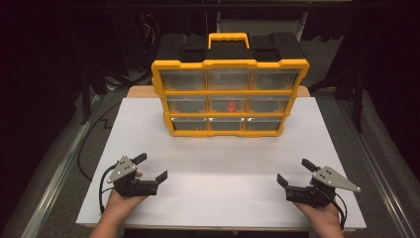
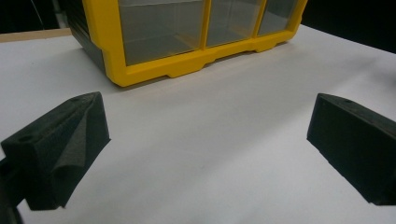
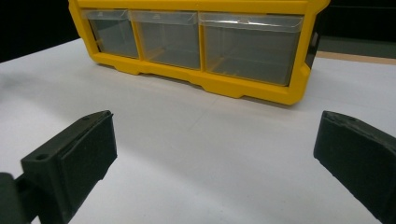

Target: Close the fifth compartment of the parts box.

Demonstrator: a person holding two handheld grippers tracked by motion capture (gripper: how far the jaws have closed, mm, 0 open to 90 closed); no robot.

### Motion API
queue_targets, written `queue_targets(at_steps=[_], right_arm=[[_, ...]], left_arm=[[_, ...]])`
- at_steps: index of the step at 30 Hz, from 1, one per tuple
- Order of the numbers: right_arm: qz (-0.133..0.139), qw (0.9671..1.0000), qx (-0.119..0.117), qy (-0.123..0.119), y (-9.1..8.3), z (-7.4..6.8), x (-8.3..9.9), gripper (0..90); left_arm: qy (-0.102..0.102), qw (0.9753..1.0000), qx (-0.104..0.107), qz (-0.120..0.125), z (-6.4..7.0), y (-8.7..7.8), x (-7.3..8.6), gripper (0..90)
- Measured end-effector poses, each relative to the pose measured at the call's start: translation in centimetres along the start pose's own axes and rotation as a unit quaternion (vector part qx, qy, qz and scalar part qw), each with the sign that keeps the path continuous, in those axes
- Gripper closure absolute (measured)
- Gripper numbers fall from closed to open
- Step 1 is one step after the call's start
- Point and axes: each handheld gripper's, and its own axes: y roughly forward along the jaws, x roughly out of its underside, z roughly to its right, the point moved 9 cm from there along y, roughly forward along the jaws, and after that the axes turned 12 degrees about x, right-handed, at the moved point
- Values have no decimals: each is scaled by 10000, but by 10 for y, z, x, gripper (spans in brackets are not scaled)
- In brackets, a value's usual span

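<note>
My left tool (image 1: 151, 166) sits low over the near left part of the white table (image 1: 228, 163), jaws spread wide, nothing between them and nothing touching the pads. From the left gripper view the two black foam pads (image 2: 65, 149) stand far apart with bare table between. My right tool (image 1: 294, 171) mirrors it at the near right, also spread wide and holding nothing; in the right gripper view its pads (image 3: 74, 158) frame bare white surface. Both tools are well apart from each other and well short of the cabinet.

The yellow drawer cabinet (image 1: 230, 94) stands upright at the far middle of the table, near its back edge. Its long axis runs left to right across the table, and its drawer fronts face straight toward me. Three rows of three clear drawers, all pushed in as far as I can tell. A yellow carry handle (image 1: 228, 38) sits on the black top, pointing up. Inside the middle drawer of the middle row I can see a small red object (image 1: 231, 105); what it is I cannot make out. My left tool looks at the cabinet's bottom left corner at an angle, my right tool at the bottom row (image 3: 196, 39) toward the right corner. My hands grip both tools from the near edge.
</note>
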Motion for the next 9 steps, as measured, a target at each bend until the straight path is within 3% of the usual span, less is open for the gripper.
queue_targets(at_steps=[9], right_arm=[[11, 9999, -18, -101, 0, -4, 1, 0]], left_arm=[[84, 9999, -53, -125, 0, 2, 2, 2]])
